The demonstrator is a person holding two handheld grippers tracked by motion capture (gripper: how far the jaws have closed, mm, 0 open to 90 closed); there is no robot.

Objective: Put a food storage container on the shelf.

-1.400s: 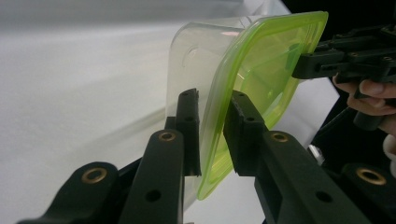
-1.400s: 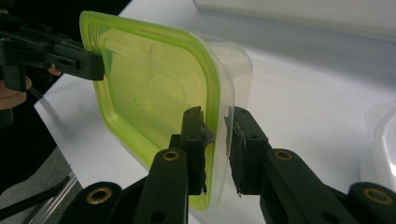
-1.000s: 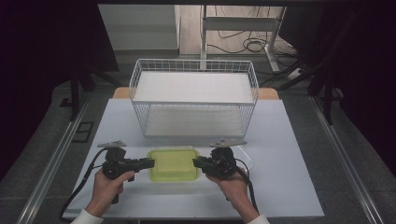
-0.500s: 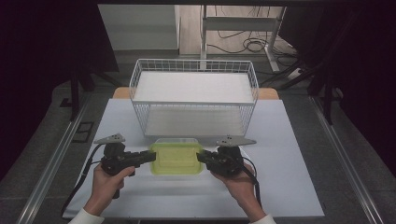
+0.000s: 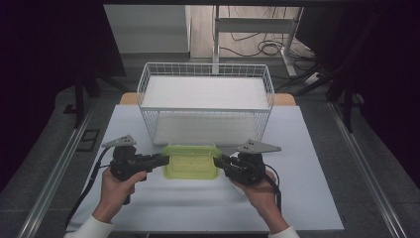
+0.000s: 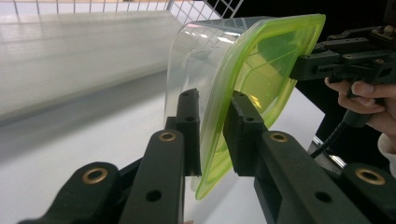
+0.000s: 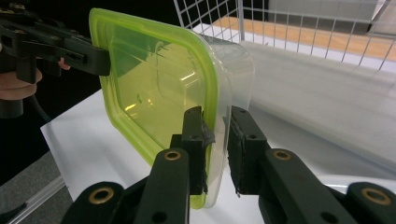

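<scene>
Both pinched on the green-lidded container [image 5: 191, 160]: left hand-held gripper [image 5: 159, 159] and right hand-held gripper [image 5: 221, 162] clamp opposite rims, box above the tabletop [image 5: 307, 148], just before the wire basket [image 5: 205, 110]. My worry: thin edge grips; uneven lifting could twist it loose or snag the basket rim.

Clear green-lidded container [image 5: 191, 160], level, before basket [image 5: 205, 110]

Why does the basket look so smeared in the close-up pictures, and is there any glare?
In both gripper views the white wire basket is soft and out of focus, while the jaws and the green-lidded container stay sharp. In the left gripper view pale glare streaks the clear tub. The high view is evenly lit, dark around the table.
</scene>
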